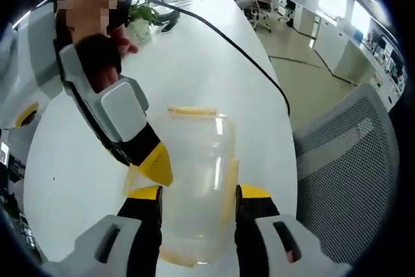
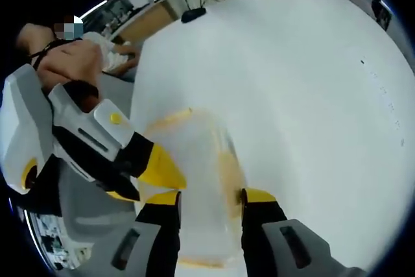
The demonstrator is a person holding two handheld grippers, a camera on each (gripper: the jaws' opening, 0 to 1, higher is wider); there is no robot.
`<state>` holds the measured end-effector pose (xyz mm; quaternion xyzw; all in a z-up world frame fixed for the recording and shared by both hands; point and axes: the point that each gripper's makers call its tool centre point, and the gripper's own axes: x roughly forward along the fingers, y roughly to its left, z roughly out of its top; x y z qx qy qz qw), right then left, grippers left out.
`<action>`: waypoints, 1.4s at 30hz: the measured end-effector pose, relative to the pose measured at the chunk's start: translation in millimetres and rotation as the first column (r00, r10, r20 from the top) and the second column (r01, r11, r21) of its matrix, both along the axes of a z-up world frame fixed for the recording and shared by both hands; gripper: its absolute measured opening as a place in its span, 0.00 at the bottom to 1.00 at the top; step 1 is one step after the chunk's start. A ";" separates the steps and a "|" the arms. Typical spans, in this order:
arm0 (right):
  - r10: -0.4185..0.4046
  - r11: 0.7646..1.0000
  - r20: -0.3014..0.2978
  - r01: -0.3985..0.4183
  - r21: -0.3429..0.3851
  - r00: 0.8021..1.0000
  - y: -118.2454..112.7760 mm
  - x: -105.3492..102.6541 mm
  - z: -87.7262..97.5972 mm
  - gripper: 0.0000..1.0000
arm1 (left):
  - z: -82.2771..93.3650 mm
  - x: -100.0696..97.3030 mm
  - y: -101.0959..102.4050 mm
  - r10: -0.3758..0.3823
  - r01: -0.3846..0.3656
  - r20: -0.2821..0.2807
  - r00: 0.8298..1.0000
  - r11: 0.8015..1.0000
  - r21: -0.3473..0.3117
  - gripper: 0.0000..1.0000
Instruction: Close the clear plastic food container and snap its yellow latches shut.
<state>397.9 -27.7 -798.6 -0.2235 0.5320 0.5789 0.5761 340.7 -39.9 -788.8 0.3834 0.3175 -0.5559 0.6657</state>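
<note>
Container (image 1: 194,167) sits on white surface (image 1: 214,63), between both tools. Left tool (image 1: 198,192) jaws wide, straddling the box; right tool (image 2: 211,196) likewise wide around it, neither clearly pinching. Each tool's tip shows in the other's view, at the box's edge. Step in hand, likely: pressing yellow latches (image 1: 192,111). Next: squeeze a latch down until it snaps.

I can't tell whether the container (image 1: 194,186) lid is seated; its near edge is cut off behind my left gripper (image 1: 198,194), and its latches (image 2: 227,173) blur.
</note>
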 end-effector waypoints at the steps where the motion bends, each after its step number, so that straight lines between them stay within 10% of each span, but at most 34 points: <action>1: -0.003 1.000 -0.003 0.003 0.001 1.000 0.1 -0.3 0.1 0.34 | -0.3 -0.4 -0.5 -0.007 0.007 0.008 1.000 1.000 0.001 0.42; 12: -0.027 1.000 -0.029 0.026 -0.005 0.999 -3.0 -2.2 -3.0 0.32 | -0.9 2.4 -1.3 -0.010 0.009 0.046 0.999 1.000 0.005 0.41; 17: -0.063 0.998 -0.025 0.063 -0.006 0.998 -1.1 6.5 -1.6 0.32 | -1.0 10.2 -5.7 -0.076 0.076 0.161 0.984 0.997 0.004 0.40; 42: -0.014 1.000 -0.013 0.014 0.009 1.000 -0.1 2.6 0.9 0.34 | -2.3 2.3 1.4 -0.084 0.081 0.135 0.987 0.996 0.027 0.45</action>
